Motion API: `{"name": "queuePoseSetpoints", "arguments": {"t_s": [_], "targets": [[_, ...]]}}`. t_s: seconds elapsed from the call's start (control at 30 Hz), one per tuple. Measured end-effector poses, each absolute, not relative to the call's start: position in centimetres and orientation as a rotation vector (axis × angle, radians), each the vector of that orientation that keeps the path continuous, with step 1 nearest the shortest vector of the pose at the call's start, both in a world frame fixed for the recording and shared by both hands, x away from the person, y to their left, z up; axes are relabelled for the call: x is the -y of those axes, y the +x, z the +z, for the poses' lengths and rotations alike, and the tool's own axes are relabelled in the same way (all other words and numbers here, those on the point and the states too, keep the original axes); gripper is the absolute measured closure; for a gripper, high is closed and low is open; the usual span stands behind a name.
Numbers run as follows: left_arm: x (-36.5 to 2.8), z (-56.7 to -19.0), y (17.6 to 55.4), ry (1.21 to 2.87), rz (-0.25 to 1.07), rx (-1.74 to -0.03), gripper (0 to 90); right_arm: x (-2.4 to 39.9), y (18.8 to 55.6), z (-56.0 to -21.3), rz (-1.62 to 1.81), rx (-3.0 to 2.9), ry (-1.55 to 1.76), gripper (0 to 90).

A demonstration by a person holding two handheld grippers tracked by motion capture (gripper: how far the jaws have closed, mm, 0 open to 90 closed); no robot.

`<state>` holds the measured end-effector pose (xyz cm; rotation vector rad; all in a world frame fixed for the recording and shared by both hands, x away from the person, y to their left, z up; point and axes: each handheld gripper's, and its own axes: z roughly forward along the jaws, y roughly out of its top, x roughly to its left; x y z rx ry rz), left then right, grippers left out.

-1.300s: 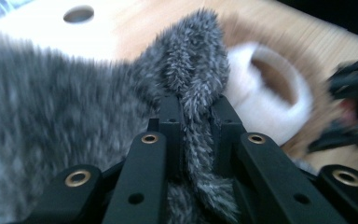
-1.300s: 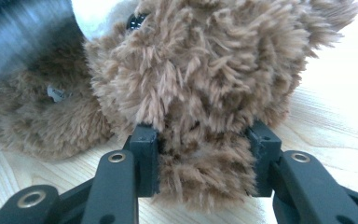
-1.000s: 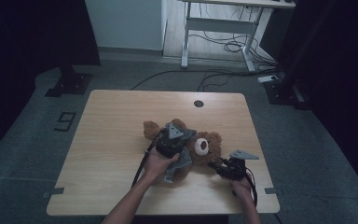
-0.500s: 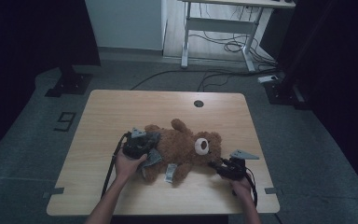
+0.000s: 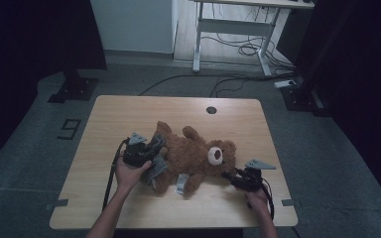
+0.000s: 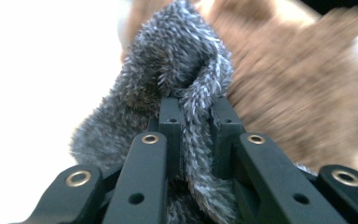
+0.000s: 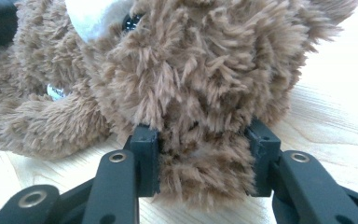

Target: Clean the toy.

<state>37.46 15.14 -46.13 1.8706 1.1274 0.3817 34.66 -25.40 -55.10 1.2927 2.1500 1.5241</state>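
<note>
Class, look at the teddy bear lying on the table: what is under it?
The teddy bear lies on the wooden table. Grey fabric pokes out beneath its lower body; how far that extends underneath is covered.

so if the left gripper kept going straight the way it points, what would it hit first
Probably the teddy bear. The left gripper is shut on a fold of grey fuzzy cloth, and brown fur lies right behind it, though depth is blurred.

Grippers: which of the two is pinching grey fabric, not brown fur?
The left gripper: its jaws are shut on a fold of grey fuzzy fabric. The right gripper clamps brown fur of the teddy bear.
</note>
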Motion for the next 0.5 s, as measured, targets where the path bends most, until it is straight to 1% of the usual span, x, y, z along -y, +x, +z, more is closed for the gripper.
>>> {"name": "queuePoseSetpoints", "arguments": {"t_s": [0.13, 0.23, 0.43, 0.5], "targets": [[-13.5, -43.3, 36.7, 1.857, 0.412, -1.035, 78.4, 25.4, 34.7, -55.1, 1.524, -2.149, 1.293, 57.2], [-11.1, -41.9, 36.9, 1.876, 0.406, -0.971, 78.4, 25.4, 34.7, -55.1, 1.526, -2.148, 1.294, 57.2], [-5.5, -41.5, 38.4, 1.947, 0.381, -0.901, 78.3, 25.4, 34.6, -55.1, 1.523, -2.149, 1.296, 57.2], [-3.6, -41.9, 39.3, 1.950, 0.350, -0.908, 78.3, 25.4, 34.6, -55.1, 1.527, -2.147, 1.296, 57.2]]}}
